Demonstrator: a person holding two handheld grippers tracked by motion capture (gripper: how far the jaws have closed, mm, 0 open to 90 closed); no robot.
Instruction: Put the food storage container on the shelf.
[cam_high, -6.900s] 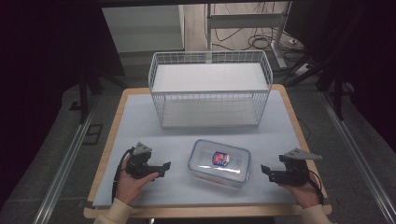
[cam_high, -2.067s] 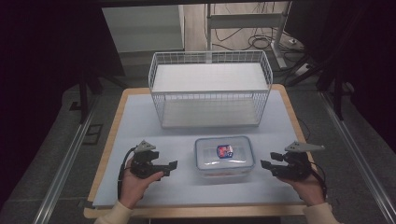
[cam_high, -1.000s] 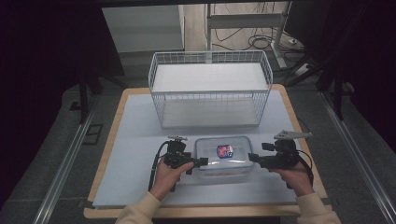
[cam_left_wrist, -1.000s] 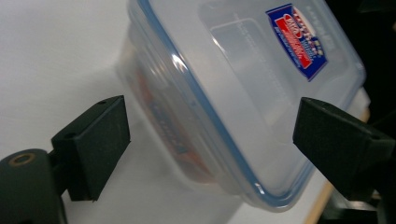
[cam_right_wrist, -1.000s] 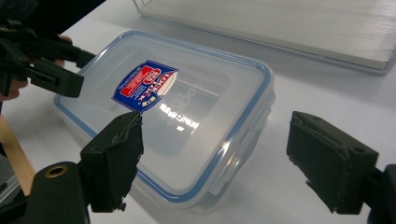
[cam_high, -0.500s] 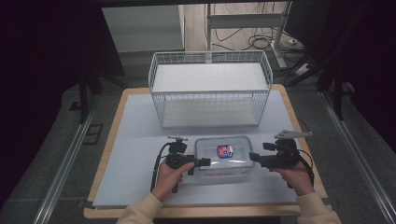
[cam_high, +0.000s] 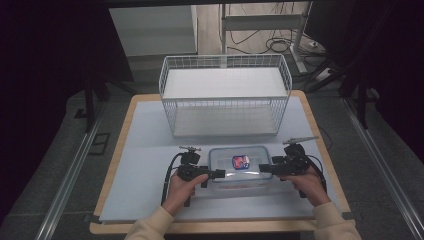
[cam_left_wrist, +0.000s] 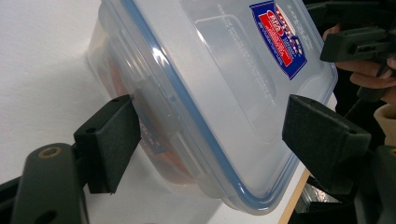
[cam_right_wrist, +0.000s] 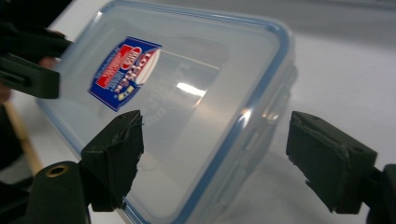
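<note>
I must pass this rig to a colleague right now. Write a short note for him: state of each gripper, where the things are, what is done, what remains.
Left gripper: at the left end of the clear lidded container, jaws astride the edge; they have just been closing, but a gap shows at the upper jaw, so no firm grip yet.
Right gripper: at the right end, jaws open astride the rim, not pressing.
Container: flat on the white mat, lid on, near the front edge. Wire basket stands behind it.
Done: both grippers brought to the container.
Left: close both grips, then probably lift it or work its side latches.
</note>
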